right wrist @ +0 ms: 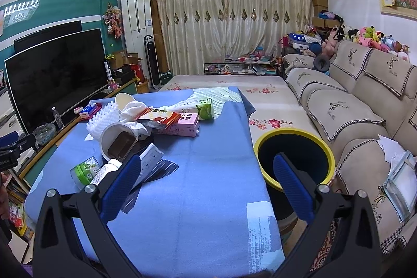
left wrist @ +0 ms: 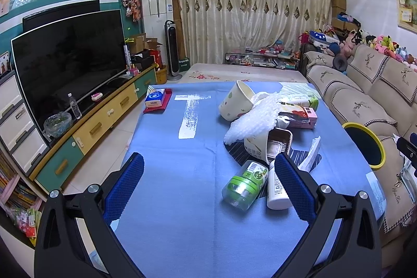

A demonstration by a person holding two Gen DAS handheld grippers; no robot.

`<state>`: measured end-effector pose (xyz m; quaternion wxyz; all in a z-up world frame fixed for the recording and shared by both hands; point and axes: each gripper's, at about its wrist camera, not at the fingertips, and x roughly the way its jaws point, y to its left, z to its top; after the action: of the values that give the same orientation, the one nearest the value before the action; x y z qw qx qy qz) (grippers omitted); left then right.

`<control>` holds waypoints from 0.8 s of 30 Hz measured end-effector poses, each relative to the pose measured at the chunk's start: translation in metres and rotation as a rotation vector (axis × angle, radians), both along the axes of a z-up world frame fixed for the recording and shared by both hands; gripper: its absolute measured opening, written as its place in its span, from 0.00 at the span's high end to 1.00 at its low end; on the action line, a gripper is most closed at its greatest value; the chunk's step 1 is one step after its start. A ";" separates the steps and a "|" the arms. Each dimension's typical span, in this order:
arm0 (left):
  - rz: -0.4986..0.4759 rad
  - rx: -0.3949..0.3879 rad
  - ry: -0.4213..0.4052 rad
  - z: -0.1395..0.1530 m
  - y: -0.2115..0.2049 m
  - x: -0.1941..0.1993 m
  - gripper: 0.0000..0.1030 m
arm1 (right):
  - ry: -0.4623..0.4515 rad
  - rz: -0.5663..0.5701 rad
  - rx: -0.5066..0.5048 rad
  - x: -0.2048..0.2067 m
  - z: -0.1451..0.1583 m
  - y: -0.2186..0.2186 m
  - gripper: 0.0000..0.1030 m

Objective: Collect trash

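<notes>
living room, blue-clothed table (left wrist: 169, 199) between tv stand and sofa. left wrist view: left gripper (left wrist: 208, 181) hovers over the near edge, jaws spread wide, nothing held. trash heaps toward the table's right side: green jar (left wrist: 245, 185) and white bottle (left wrist: 276, 189) lying nearest, tipped paper cup (left wrist: 235, 102) farther back. right wrist view: right gripper (right wrist: 208, 179) also spread and empty, above the table's right edge, yellow-rimmed bin (right wrist: 294, 155) just beside that edge, pink carton (right wrist: 179, 128) in the pile.
</notes>
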<state>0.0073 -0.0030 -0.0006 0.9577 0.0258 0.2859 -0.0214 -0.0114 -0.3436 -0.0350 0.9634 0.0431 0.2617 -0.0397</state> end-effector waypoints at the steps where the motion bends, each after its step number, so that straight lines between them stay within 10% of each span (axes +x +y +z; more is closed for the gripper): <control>1: 0.000 -0.001 0.001 0.000 0.000 0.000 0.04 | 0.001 0.000 0.001 0.000 -0.001 0.000 0.06; 24: -0.001 0.002 0.015 -0.009 0.000 0.004 0.04 | 0.006 -0.001 0.005 0.001 -0.004 0.000 0.06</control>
<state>0.0110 -0.0026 -0.0100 0.9555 0.0269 0.2929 -0.0217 -0.0106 -0.3434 -0.0389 0.9625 0.0454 0.2645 -0.0397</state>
